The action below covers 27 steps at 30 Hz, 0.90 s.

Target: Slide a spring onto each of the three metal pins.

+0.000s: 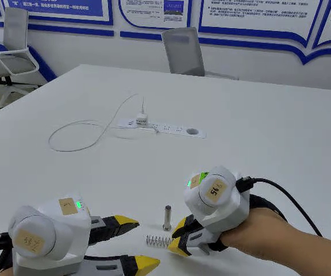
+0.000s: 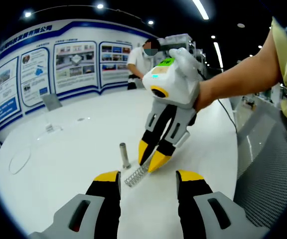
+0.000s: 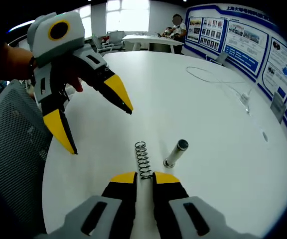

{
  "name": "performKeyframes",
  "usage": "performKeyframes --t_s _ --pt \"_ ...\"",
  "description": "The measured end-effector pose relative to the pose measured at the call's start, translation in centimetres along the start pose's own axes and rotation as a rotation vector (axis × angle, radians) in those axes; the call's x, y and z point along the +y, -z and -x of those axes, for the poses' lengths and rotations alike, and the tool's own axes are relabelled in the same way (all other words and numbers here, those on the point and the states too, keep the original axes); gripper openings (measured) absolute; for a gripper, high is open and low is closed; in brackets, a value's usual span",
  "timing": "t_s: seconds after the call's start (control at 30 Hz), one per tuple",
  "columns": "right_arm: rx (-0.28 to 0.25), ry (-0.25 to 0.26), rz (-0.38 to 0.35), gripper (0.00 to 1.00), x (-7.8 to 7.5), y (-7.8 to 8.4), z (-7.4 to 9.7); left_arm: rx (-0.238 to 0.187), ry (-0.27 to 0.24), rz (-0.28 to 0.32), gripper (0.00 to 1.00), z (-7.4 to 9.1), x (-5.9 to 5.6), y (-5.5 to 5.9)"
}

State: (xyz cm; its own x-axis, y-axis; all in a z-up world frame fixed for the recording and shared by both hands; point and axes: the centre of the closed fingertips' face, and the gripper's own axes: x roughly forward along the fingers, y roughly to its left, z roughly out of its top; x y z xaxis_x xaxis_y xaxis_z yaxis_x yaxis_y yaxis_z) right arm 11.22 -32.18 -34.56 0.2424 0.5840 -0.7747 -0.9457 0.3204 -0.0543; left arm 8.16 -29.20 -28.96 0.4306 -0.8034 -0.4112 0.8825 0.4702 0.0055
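Observation:
One metal pin stands upright on the white table. Just in front of it a small coil spring lies on the tabletop. My right gripper comes in from the right, angled down, its yellow-tipped jaws shut on the spring's near end. My left gripper is at the lower left, open wide, with its tips toward the spring's free end and nothing between them.
A white power strip with a plugged charger and a looping white cable lies mid-table. Office chairs stand at the far edge. The table's edge and a mesh chair are close beside the grippers. People stand in the background.

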Motion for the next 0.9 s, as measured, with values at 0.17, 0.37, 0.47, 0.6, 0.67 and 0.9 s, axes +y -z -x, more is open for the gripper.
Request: performKeyframes --t_s 0.17,0.37,0.47,0.6,0.67,0.9 --pt "0.005 -0.011 -0.005 0.14 0.0 0.0 -0.5 0.004 -0.003 0.001 0.45 0.1 0.1 0.1" --pt "0.011 -0.024 -0.025 0.13 0.1 0.2 -0.8 0.004 -0.005 0.005 0.45 0.1 0.2 0.2" --pt "0.013 -0.026 -0.029 0.12 0.1 0.2 -0.7 0.008 -0.002 0.001 0.45 0.1 0.2 0.2" --pt "0.021 -0.031 -0.040 0.12 0.3 0.4 -0.7 0.006 0.000 0.002 0.45 0.0 0.2 0.2" --pt "0.026 -0.036 -0.046 0.11 0.4 0.5 -0.6 0.008 0.002 -0.001 0.45 -0.1 0.1 0.2" --pt "0.044 -0.043 -0.019 0.11 1.1 0.8 0.2 0.028 0.017 -0.016 0.44 -0.4 -0.4 0.7"
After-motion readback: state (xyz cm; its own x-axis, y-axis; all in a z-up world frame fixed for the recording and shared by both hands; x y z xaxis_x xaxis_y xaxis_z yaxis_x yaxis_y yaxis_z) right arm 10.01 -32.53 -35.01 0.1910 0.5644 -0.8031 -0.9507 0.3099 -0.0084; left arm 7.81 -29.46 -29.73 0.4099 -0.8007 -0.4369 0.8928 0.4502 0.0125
